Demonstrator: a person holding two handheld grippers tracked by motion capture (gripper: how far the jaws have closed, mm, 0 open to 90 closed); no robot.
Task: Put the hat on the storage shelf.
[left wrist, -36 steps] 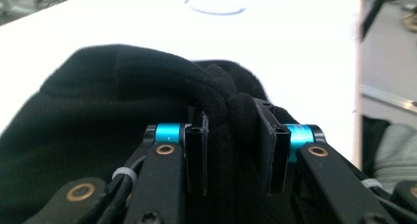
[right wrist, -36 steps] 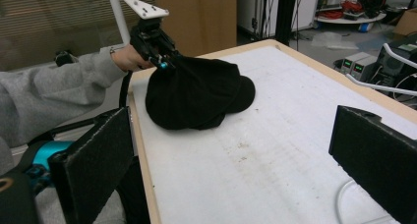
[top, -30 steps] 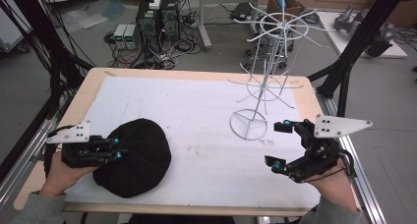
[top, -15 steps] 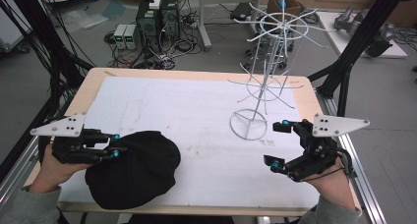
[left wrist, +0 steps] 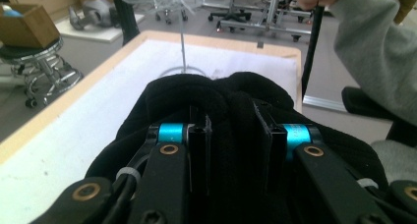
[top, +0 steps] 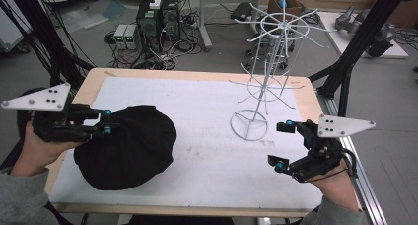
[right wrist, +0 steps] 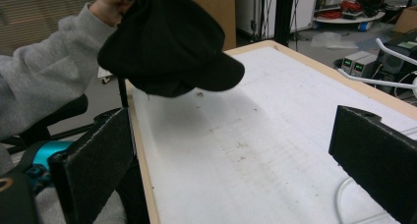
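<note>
Left gripper (top: 101, 121) fingers clamp the black cap (top: 130, 146); right gripper (top: 282, 143) fingers wide beside the wire rack (top: 263, 74)

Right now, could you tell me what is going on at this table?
A person works with two hand-held grippers. The left gripper has its jaws clamped on a black cap and holds it clear of the white table. The right gripper waits open and empty beside a white wire rack.

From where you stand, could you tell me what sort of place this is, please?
Probably a robotics lab set up for recording handling work. A black frame surrounds the table, computers with tangled cables sit on the floor, and office chairs stand behind.
</note>
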